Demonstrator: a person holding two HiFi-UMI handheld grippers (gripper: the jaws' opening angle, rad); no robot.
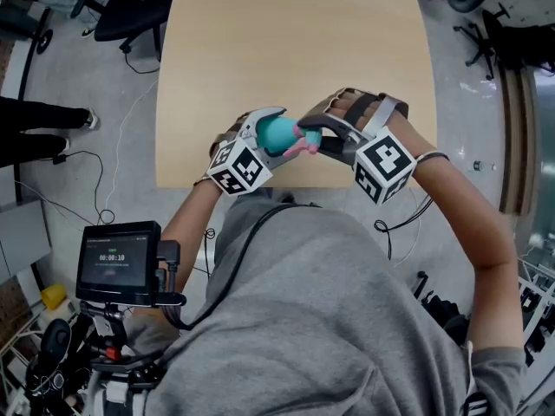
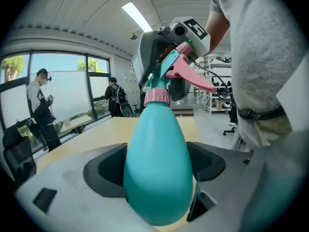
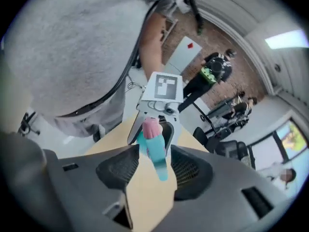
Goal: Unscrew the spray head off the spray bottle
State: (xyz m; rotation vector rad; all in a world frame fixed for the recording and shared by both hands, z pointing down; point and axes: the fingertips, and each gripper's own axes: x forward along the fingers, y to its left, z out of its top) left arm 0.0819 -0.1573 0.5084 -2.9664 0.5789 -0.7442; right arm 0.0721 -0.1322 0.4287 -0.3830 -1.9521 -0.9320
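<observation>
L gripper (image 2: 157,153) is clamped on the teal body of the spray bottle (image 1: 276,133), jaws wide, pads tight on both sides. Bottle is held off the table (image 1: 295,50), near its 6 o'clock edge. In head view it lies sideways, w/ spray head (image 1: 305,139) pointing to 3 o'clock. R gripper (image 3: 150,153) comes in from 3 o'clock. Its jaws are part open round the head, a gap showing each side, not squeezing.

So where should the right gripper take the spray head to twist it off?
Probably across the pink collar at the spray head's base, coming end-on along the neck, opposite the left gripper clamping the bottle: the collar is round, the trigger juts sideways.
</observation>
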